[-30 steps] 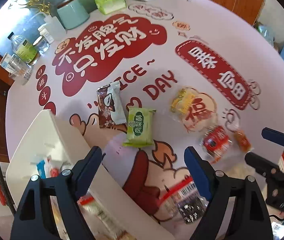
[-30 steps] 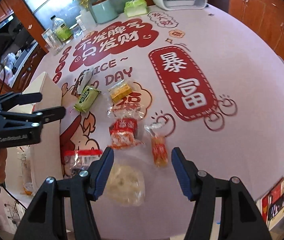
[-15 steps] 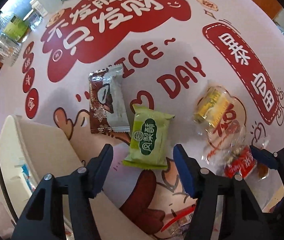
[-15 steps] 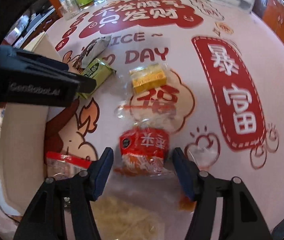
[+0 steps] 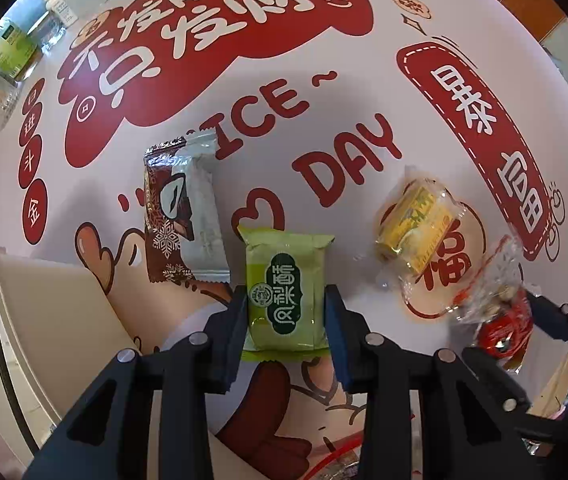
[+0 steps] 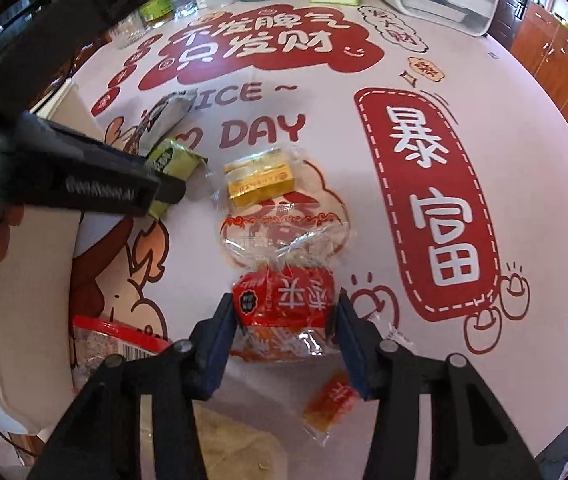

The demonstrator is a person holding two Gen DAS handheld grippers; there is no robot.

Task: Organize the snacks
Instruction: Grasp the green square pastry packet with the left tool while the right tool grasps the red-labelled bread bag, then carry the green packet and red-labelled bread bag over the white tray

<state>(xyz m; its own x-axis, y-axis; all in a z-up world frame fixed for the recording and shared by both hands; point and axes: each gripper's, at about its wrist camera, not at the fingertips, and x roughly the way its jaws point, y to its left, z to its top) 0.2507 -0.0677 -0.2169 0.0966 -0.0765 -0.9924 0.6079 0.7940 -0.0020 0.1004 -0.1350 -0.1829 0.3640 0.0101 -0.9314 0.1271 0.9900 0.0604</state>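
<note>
Step in hand: simultaneous pick of two snacks off the table; both packets lying flat, not yet raised.
Green packet [image 5: 286, 300]: lodged between the fingers of the left gripper [image 5: 286, 320], long side running forward past the tips, rear seal just behind them.
Left gripper state: jaws just closed in, pads touching both long edges of the green packet; clamped on it, by appearance.
Red packet [image 6: 284, 300]: lodged between the fingers of the right gripper [image 6: 284, 322], clear crinkled wrapper bulging forward and back of the pads.
Right gripper state: jaws just closing, pads meeting the wrapper on both sides; clamped on the red packet, firmness of hold on the slack film uncertain.
Next move: straight lift with both holds kept, then transfer to the white bin [image 5: 44, 328], which sits left of and behind the left gripper.
Risk: slippery film liable to slide from the right pads.
Brown-and-silver bar [image 5: 182, 216]: just forward-left of the left gripper, edge beside the green packet.
Yellow packet [image 6: 260, 178]: forward of the right gripper, beyond the clear wrapper.
Small orange sachet [image 6: 329, 400]: right of and just behind the right fingers.
Table [image 6: 383, 64]: printed red-and-white cover under everything.
</note>
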